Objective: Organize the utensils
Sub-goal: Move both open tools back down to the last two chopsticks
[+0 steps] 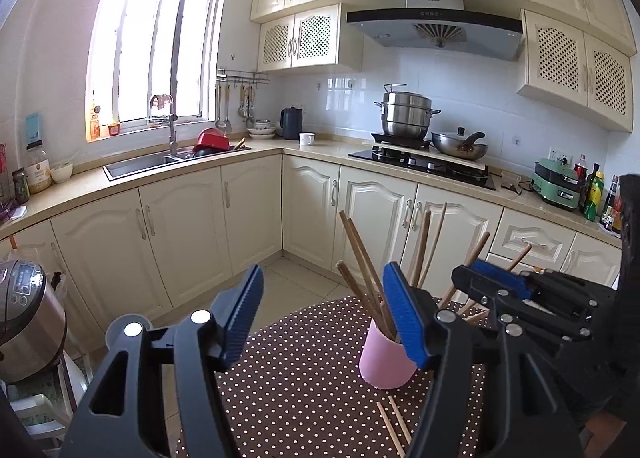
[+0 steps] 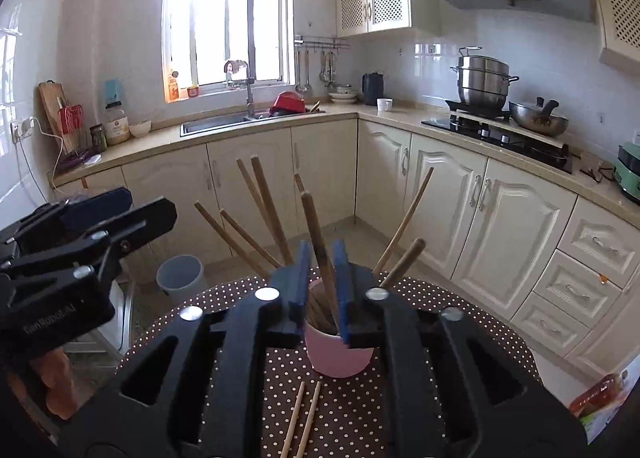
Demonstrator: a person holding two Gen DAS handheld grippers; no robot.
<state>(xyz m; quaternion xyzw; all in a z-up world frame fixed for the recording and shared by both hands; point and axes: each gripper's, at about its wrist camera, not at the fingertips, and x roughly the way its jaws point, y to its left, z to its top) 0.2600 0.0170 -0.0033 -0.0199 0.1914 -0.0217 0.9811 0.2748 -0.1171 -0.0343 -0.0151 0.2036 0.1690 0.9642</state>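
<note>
Hovering my right claw above the pink cup, I see its pads parted around one standing chopstick, not pressing. My left claw gapes empty beside the cup; two chopsticks lie on the desk before it, awaiting pickup.

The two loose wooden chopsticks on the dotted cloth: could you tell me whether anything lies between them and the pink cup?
Nothing visible does. The two loose wooden chopsticks lie on bare brown polka-dot tablecloth just before the pink cup.
</note>
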